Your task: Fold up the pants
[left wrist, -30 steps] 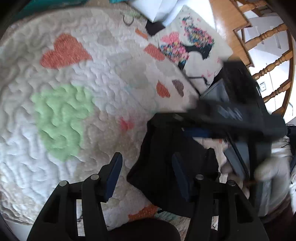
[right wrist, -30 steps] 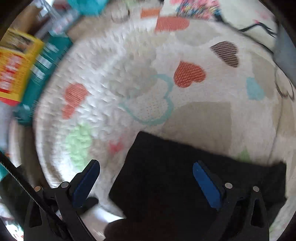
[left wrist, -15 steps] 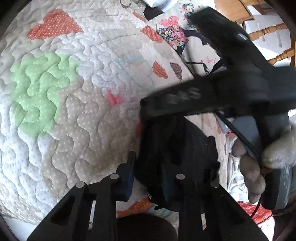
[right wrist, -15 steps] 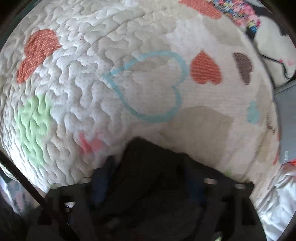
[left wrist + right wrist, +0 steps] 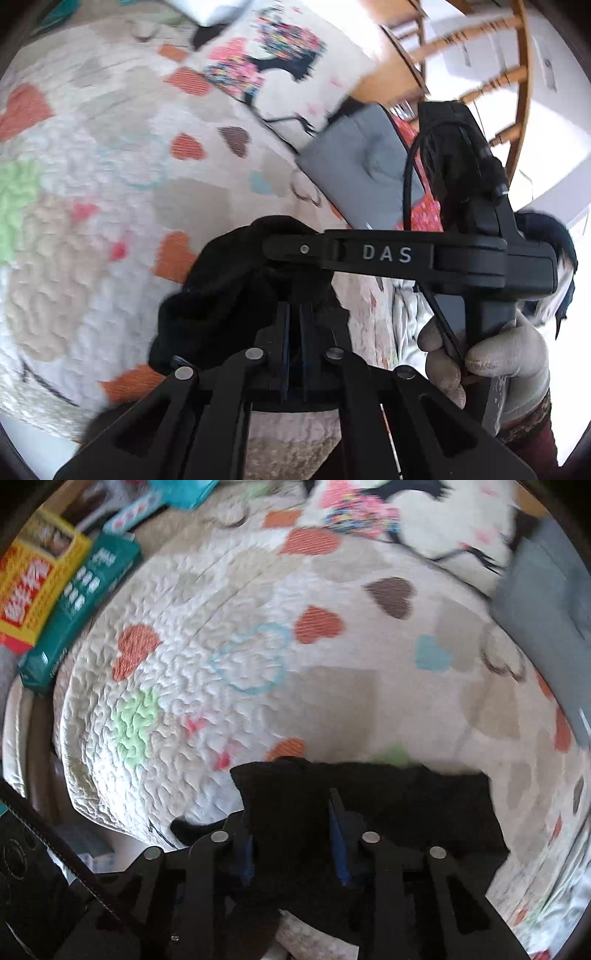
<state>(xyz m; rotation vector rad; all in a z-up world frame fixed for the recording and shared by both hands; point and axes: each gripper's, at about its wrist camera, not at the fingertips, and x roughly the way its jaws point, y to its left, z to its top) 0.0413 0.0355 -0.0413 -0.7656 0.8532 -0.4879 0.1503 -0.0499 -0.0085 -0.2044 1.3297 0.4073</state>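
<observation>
Both grippers, left [image 5: 291,339] and right [image 5: 291,834], clench black pants [image 5: 369,805]; bunched fabric may slip, spoiling the fold.

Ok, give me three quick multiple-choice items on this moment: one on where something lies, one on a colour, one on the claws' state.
1. Where does the grey padded cushion lie?
A. On the far right edge of the heart-patterned quilt
B. Under the pants
C. In the left claw

2. What colour are the bunched fabric pants?
A. Red
B. Black
C. Green

3. How do the left claw and right claw stand?
A. Both wide open
B. One open, one shut
C. Both shut on the pants

Answers: 1 A, it sits at the quilt's edge beside the printed pillow. 2 B, the cloth is black in both views. 3 C, black cloth sits between each pair of fingers.
</observation>
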